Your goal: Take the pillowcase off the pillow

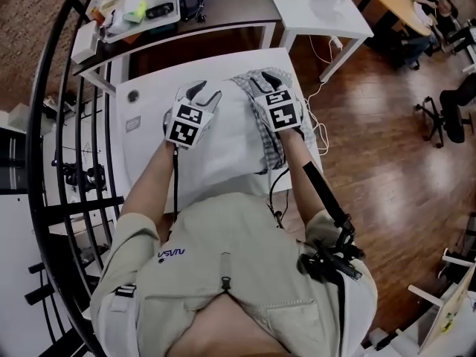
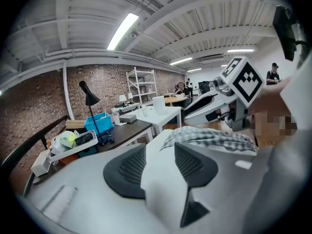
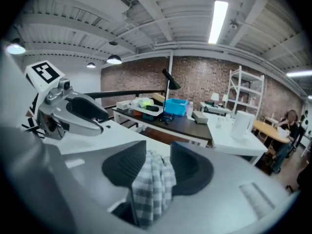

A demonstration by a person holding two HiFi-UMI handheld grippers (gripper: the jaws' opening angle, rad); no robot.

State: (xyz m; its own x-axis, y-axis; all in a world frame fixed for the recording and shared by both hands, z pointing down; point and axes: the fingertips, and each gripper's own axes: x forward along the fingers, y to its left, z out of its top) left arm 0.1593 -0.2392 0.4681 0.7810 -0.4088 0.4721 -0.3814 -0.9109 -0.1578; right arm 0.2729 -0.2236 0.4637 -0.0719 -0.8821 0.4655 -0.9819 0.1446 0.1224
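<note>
Head view: a person stands at a white table (image 1: 149, 110) with a gripper in each hand, both reaching forward over a white pillow (image 1: 230, 147). The left gripper (image 1: 202, 93) is over the pillow's far left part. The right gripper (image 1: 266, 80) is near the far right corner. A grey-and-white checked pillowcase (image 1: 271, 146) lies bunched along the pillow's right edge, running from beneath the right gripper back toward the person.

Left gripper view: the left gripper (image 2: 161, 150) has its two dark ribbed pads closed on a fold of the pillow (image 2: 163, 189), and the white fabric fills the gap between them. Just past the jaws and to their right lies the pillowcase (image 2: 209, 136). Above it the right gripper (image 2: 192, 115) hangs close by.

Right gripper view: the right gripper (image 3: 158, 155) clamps a gathered bunch of the pillowcase (image 3: 153, 189), which presses against both pads and hangs down toward the camera. The left gripper (image 3: 97, 118) sits to the left of these jaws, over the table (image 3: 107, 135). Beyond the jaws stands a dark desk (image 3: 180, 123) with a blue bin (image 3: 175, 106) on it.
</note>
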